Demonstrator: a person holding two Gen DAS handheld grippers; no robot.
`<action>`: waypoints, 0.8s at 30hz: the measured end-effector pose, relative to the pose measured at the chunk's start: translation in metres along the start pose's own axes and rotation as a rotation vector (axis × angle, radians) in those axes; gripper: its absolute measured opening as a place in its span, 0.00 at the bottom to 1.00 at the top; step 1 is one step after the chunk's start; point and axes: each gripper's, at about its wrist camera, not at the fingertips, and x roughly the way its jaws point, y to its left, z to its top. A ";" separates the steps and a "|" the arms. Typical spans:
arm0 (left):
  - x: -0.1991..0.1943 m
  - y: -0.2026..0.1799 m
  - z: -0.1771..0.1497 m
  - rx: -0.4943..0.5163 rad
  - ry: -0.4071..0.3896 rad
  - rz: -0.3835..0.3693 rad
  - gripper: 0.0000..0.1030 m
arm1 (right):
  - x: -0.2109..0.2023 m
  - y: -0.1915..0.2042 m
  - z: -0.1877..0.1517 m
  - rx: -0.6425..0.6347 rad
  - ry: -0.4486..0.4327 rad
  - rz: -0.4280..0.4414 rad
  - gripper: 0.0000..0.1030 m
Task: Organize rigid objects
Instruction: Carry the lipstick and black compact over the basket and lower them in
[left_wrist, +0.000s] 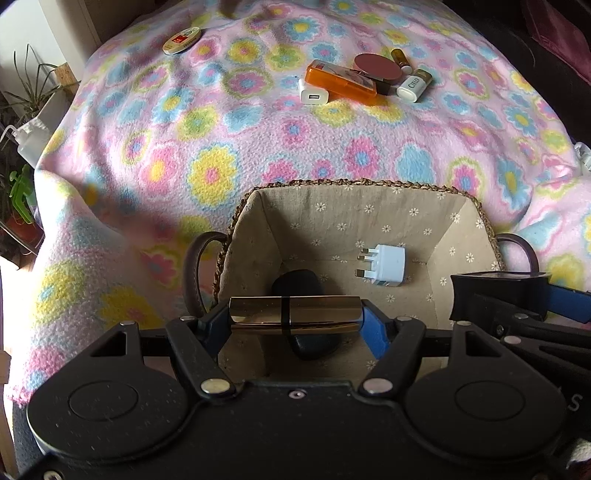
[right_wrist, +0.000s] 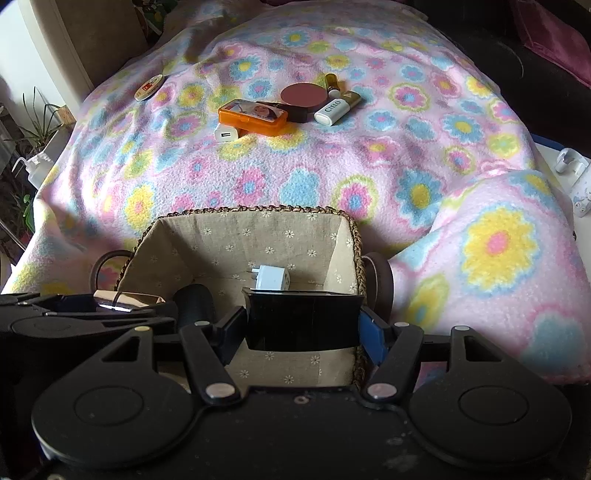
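My left gripper is shut on a gold lipstick tube, held crosswise over the lined woven basket. My right gripper is shut on a black box over the same basket. Inside the basket lie a white plug adapter and a dark oval object. Farther out on the blanket sit an orange case, a white USB charger, a round maroon compact, a white Cielo tube and a small amber bottle.
A round badge-like tin lies far left on the flowered blanket. Plants and a white squeeze bottle stand beyond the left edge. White plastic items sit past the right edge.
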 end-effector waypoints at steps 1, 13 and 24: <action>0.000 0.000 0.000 0.000 0.001 0.002 0.65 | 0.000 0.000 0.000 0.000 0.000 0.000 0.63; 0.000 0.000 0.001 0.007 0.000 0.011 0.69 | 0.002 -0.001 0.000 0.011 0.004 -0.006 0.63; 0.000 0.000 0.001 0.006 0.003 0.011 0.69 | 0.001 0.000 0.001 0.011 0.005 -0.009 0.63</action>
